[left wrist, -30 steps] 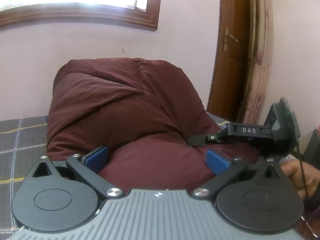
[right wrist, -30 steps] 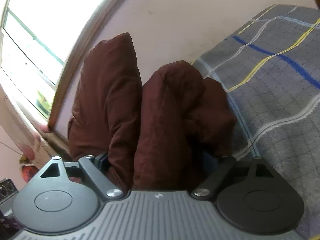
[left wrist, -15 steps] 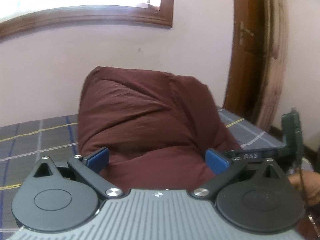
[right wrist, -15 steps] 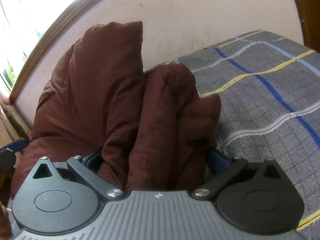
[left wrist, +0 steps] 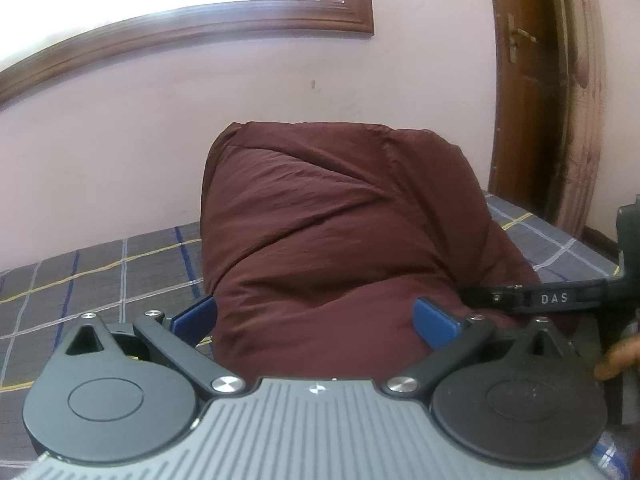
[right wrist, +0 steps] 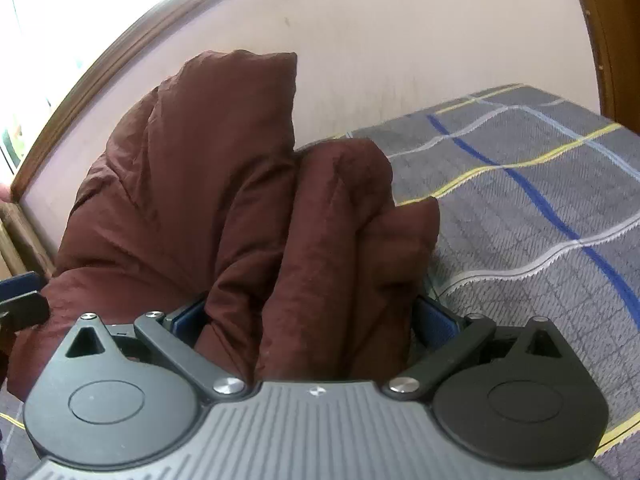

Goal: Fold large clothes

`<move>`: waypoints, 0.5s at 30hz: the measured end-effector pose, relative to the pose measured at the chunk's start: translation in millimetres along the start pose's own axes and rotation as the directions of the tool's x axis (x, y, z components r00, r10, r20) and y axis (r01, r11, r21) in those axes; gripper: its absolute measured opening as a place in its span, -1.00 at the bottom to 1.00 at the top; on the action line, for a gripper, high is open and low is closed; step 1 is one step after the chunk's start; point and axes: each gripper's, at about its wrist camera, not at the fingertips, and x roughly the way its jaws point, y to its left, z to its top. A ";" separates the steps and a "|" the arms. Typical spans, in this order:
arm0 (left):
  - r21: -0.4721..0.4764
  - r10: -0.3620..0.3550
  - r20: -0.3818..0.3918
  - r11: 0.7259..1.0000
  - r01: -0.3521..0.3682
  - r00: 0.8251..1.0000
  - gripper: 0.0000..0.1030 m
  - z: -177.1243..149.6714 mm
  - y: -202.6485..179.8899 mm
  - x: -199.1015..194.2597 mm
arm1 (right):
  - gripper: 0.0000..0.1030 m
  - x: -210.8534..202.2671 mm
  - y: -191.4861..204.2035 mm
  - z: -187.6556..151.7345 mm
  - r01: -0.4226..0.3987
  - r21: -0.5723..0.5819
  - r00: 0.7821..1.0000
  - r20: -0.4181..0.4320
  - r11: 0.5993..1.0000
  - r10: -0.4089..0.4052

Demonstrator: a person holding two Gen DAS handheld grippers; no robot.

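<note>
A large maroon garment (left wrist: 340, 232) is bunched into a thick bundle held up above the grey plaid bed (left wrist: 100, 280). My left gripper (left wrist: 316, 316) has its blue pads wide apart with the bundle filling the gap between them. My right gripper (right wrist: 312, 320) likewise has thick folds of the maroon garment (right wrist: 224, 184) between its spread jaws. The right gripper's black finger (left wrist: 560, 300), marked DAS, shows at the right edge of the left wrist view, against the cloth.
The plaid bedsheet (right wrist: 540, 200) stretches to the right. A pale wall with a wooden window frame (left wrist: 200, 28) stands behind the bed. A brown wooden door (left wrist: 532, 92) is at the far right.
Both grippers have swung with the bundle, which now sits further right in the left wrist view, with more plaid bed showing at its left. The bundle has stayed between both pairs of jaws.
</note>
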 end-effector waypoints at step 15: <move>-0.050 0.066 -0.031 0.997 -0.067 0.997 1.00 5.5 37.1 11.9 | 1.00 -15.7 14.5 -5.4 0.027 -0.046 0.999 0.034 0.999 -0.025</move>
